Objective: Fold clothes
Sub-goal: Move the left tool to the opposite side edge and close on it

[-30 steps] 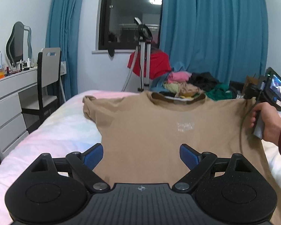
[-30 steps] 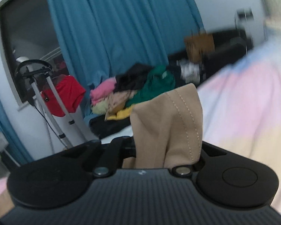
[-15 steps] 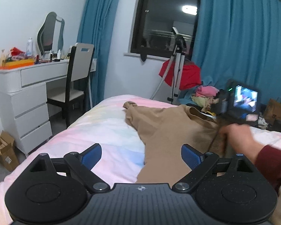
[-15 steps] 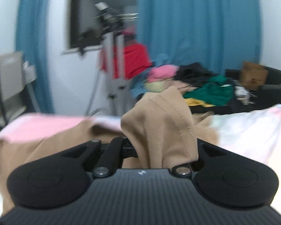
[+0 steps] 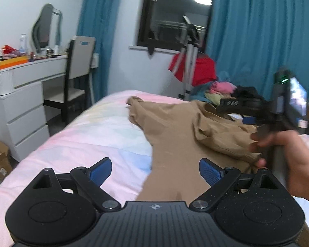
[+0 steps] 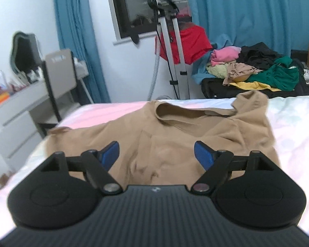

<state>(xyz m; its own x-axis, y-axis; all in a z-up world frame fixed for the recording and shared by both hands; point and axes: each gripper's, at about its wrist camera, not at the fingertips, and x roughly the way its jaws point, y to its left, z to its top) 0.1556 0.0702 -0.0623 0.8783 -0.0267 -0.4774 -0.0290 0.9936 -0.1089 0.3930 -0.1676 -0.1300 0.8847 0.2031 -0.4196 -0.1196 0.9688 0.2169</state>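
Both pairs of fingers stand wide apart and hold nothing: the left gripper (image 5: 155, 169) hovers over the near hem of the shirt (image 5: 175, 135), and the right gripper (image 6: 156, 154) hovers over its chest, with the right hand (image 5: 288, 160) on its handle. The shirt, tan, lies on the bed (image 5: 92, 135), collar toward the window. Its right side is folded in over the body and lies rumpled; its left sleeve (image 5: 135, 103) lies spread out on the cover.

Judged step: one side is turned in, the other is open. The next move probably calls for a grip on the left sleeve or its shoulder seam, or for smoothing the rumpled fold. Beyond the bed stand a tripod (image 6: 169, 41) and a heap of clothes (image 6: 255, 68).
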